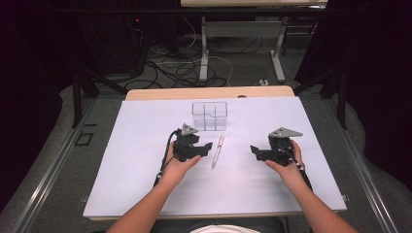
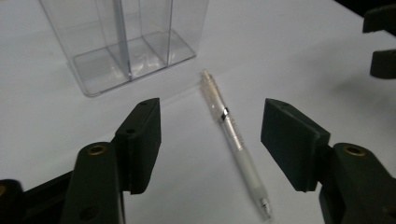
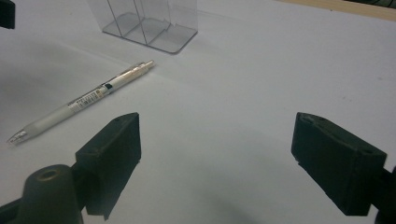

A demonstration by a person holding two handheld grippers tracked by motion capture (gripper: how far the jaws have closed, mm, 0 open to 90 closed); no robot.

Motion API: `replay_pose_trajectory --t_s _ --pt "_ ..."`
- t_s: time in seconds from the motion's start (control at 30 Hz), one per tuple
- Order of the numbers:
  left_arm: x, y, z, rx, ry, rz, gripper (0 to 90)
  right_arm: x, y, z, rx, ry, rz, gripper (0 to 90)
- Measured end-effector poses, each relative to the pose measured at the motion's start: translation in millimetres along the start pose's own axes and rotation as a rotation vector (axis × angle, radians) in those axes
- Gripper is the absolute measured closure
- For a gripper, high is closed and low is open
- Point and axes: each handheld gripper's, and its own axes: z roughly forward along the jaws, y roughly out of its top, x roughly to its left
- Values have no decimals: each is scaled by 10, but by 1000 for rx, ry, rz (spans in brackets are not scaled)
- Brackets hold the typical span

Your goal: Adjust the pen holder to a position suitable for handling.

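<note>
Straddling pen point(image 2: 235, 140), half-open left gripper point(image 2: 210, 135), untouching.

The pen point(image 2: 232, 140) is smooth frosted plastic with a clear upper barrel and a shiny metal band. The box point(image 2: 126, 42) is glossy clear plastic. The tabletop point(image 1: 145, 145) is covered in matt white, with a pale wood edge. The gripper point(image 2: 210, 140) pads look matt black plastic.

Dark room, cables point(image 1: 180, 68) on floor point(image 1: 243, 63)
</note>
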Motion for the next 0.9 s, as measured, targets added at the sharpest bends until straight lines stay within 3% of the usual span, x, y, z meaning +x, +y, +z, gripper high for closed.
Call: replay_pose_trajectory --t_s 0.03,0.1,0.4,0.63,0.9 --pt "-6 17 26 -2 -19 -32 402 4 1 -1 -1 1 -2 155" --pt "-26 50 68 6 -14 -52 429 9 3 1 -3 6 -7 155" --pt "-118 149 246 105 19 -55 504 -4 -6 17 9 5 -14 153" --pt "-133 139 383 164 2 -95 563 -6 -8 13 3 11 -6 149" --pt "-162 67 486 216 3 -96 630 -10 -20 35 15 15 -6 145"
